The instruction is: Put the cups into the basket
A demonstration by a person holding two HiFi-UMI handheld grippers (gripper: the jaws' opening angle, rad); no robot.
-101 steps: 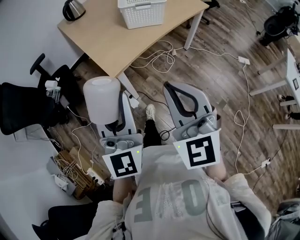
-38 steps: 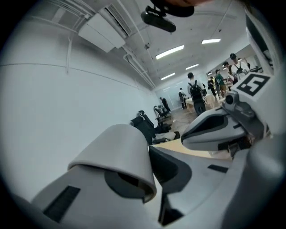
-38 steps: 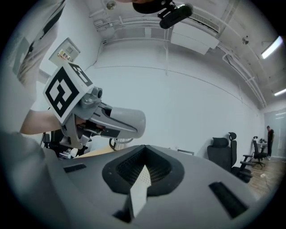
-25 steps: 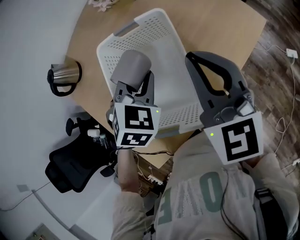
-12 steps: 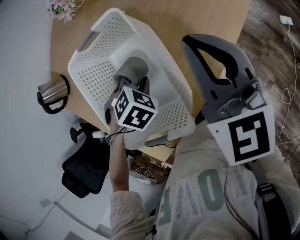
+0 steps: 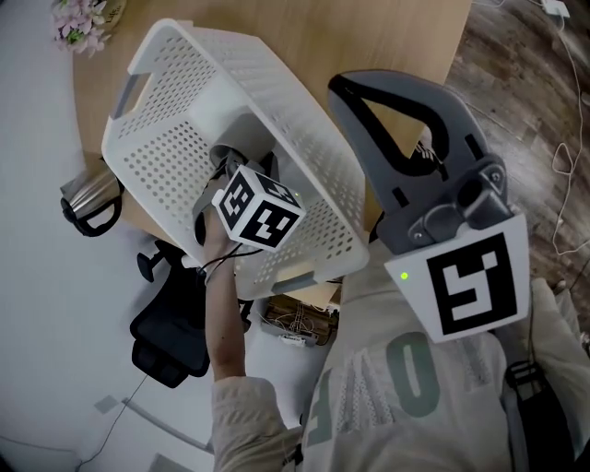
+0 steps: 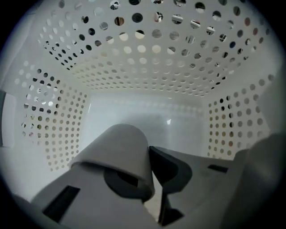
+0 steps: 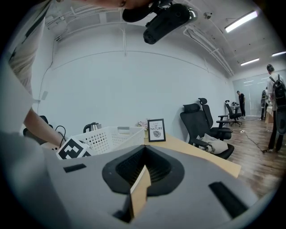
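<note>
A white perforated basket stands on the wooden table. My left gripper reaches down inside it, shut on a pale grey cup. In the left gripper view the cup lies tilted between the jaws of the left gripper, mouth toward the camera, with the basket's floor and walls all round. My right gripper hangs over the basket's right edge, shut with nothing in it. In the right gripper view the right gripper points level across the table past the basket.
A steel kettle sits left of the basket and flowers at the table's far corner. A framed picture stands on the table. A black office chair is below the table edge; another chair stands beyond.
My left gripper has carried the cup from the floor side up over the table and down into the basket. The right gripper has stayed shut alongside.
</note>
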